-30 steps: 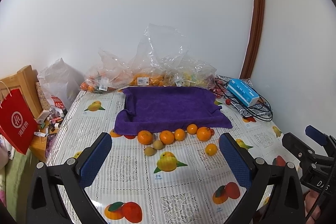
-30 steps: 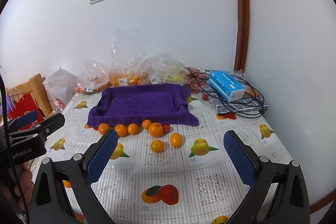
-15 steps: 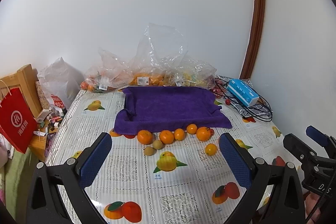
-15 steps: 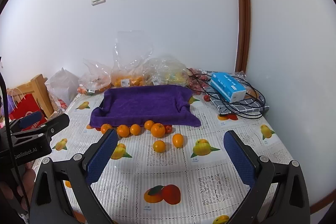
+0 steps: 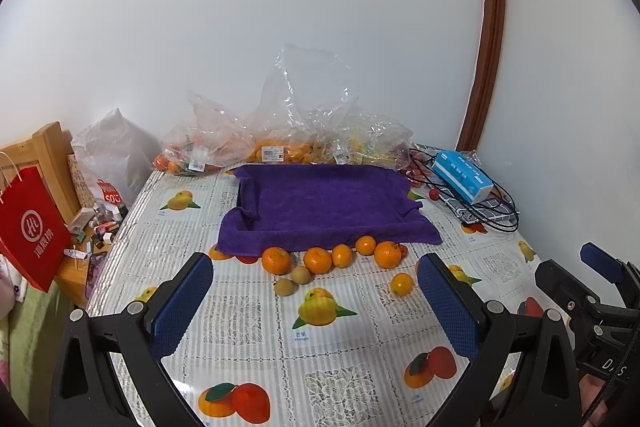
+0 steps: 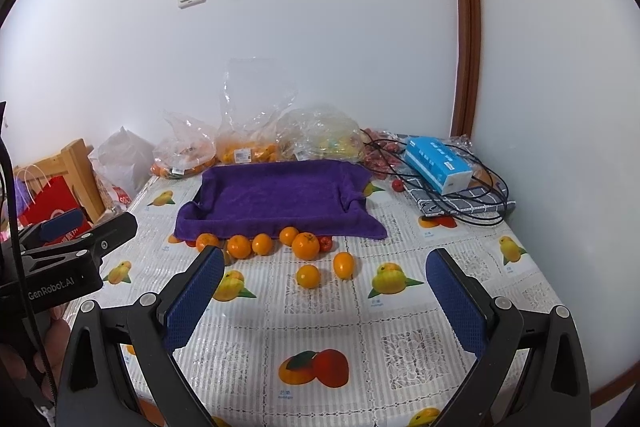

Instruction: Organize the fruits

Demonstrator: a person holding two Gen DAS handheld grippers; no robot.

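Observation:
A purple towel-lined tray [image 5: 324, 203] [image 6: 276, 195] lies on the fruit-print tablecloth [image 5: 248, 311]. Along its near edge sit several oranges [image 5: 317, 259] [image 6: 305, 245], two brown kiwis [image 5: 285, 286] and a small red tomato [image 6: 325, 243]. Two small oranges [image 6: 308, 275] [image 5: 401, 283] lie a little nearer. My left gripper [image 5: 316, 303] hovers open and empty above the near table, short of the fruit. My right gripper [image 6: 324, 301] is also open and empty, likewise short of the fruit. Each gripper shows at the edge of the other's view.
Clear plastic bags of fruit [image 5: 280, 139] stand behind the tray against the wall. A blue tissue box [image 5: 462, 177] and black cables [image 6: 472, 203] lie at the back right. A red paper bag [image 5: 30, 227] and a wooden stand are off the table's left edge.
Both views have shifted very slightly; the table scene sits a little lower in frame. No fruit has moved and both grippers have stayed open.

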